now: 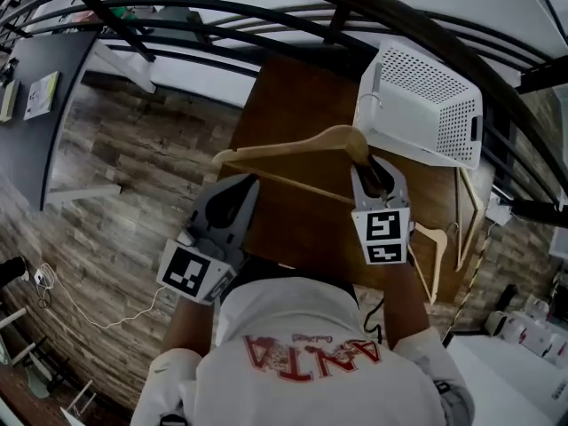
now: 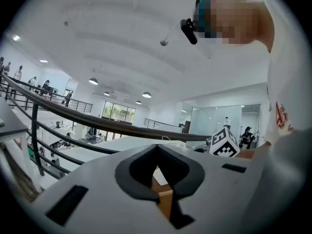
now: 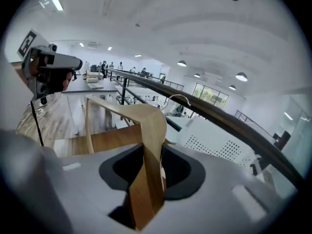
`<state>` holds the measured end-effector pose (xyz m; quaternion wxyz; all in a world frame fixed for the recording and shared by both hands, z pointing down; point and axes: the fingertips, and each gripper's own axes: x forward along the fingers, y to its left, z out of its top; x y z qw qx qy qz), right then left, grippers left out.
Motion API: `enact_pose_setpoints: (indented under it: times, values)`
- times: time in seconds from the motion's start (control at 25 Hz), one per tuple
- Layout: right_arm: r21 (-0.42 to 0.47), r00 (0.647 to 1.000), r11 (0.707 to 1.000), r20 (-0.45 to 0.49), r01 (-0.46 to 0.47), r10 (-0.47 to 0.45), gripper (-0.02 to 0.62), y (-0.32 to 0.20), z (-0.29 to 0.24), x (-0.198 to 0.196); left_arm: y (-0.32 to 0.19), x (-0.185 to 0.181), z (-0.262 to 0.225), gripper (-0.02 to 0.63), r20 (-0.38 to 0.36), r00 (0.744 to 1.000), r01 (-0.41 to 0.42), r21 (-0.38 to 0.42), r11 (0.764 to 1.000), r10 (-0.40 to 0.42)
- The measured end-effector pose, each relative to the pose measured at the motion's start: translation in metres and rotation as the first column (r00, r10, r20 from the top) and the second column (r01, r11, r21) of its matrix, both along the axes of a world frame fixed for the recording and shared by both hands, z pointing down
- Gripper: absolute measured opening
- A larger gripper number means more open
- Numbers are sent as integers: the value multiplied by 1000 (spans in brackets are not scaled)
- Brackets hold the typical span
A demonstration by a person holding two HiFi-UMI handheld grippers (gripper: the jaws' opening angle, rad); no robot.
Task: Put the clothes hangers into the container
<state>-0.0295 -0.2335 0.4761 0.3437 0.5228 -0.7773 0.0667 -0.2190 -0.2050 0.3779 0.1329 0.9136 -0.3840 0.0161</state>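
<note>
A wooden clothes hanger hangs in the air over the brown table, carried by both grippers. My right gripper is shut on it near the neck, where the metal hook rises toward the white perforated container. In the right gripper view the hanger's wood runs straight between the jaws, with the container just beyond. My left gripper grips the hanger's left end; in the left gripper view a piece of wood sits pinched between its jaws.
Two more wooden hangers lie at the table's right side. A dark curved railing runs behind the table and container. Wood-plank floor lies to the left, with a white cable on it.
</note>
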Motion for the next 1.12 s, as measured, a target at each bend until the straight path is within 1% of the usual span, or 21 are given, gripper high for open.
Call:
enact_pose_setpoints:
  times: [0.16, 0.32, 0.44, 0.52, 0.72, 0.84, 0.92, 1.0, 1.12]
  values:
    - [81, 995, 992, -10, -97, 98, 117, 8, -51, 57, -4, 28, -29, 8, -27, 1000, -10, 47, 999, 11]
    - [151, 979, 970, -50, -189, 199, 117, 16, -86, 127, -4, 66, -44, 8, -40, 996, -70, 82, 994, 73]
    - [189, 961, 955, -113, -228, 252, 117, 20, -105, 186, -1, 98, -49, 8, -44, 993, -106, 85, 991, 110]
    - [211, 948, 944, -139, -255, 287, 117, 19, -117, 221, 0, 116, -49, 8, -46, 991, -120, 78, 990, 124]
    - [259, 912, 926, -234, -277, 338, 118, 7, -143, 291, 4, 148, -47, 8, -49, 989, -133, 64, 989, 136]
    - [268, 885, 929, -324, -254, 336, 117, -12, -150, 318, 3, 155, -45, 8, -43, 991, -121, 49, 991, 123]
    - [261, 865, 941, -395, -217, 309, 118, -31, -147, 328, 2, 156, -41, 8, -42, 994, -103, 35, 994, 104]
    - [237, 852, 959, -458, -156, 251, 118, -54, -136, 329, 0, 154, -35, 8, -46, 996, -75, 13, 997, 75]
    - [169, 831, 984, -537, -61, 144, 118, -86, -109, 326, 0, 151, -23, 8, -42, 999, -35, -18, 999, 34]
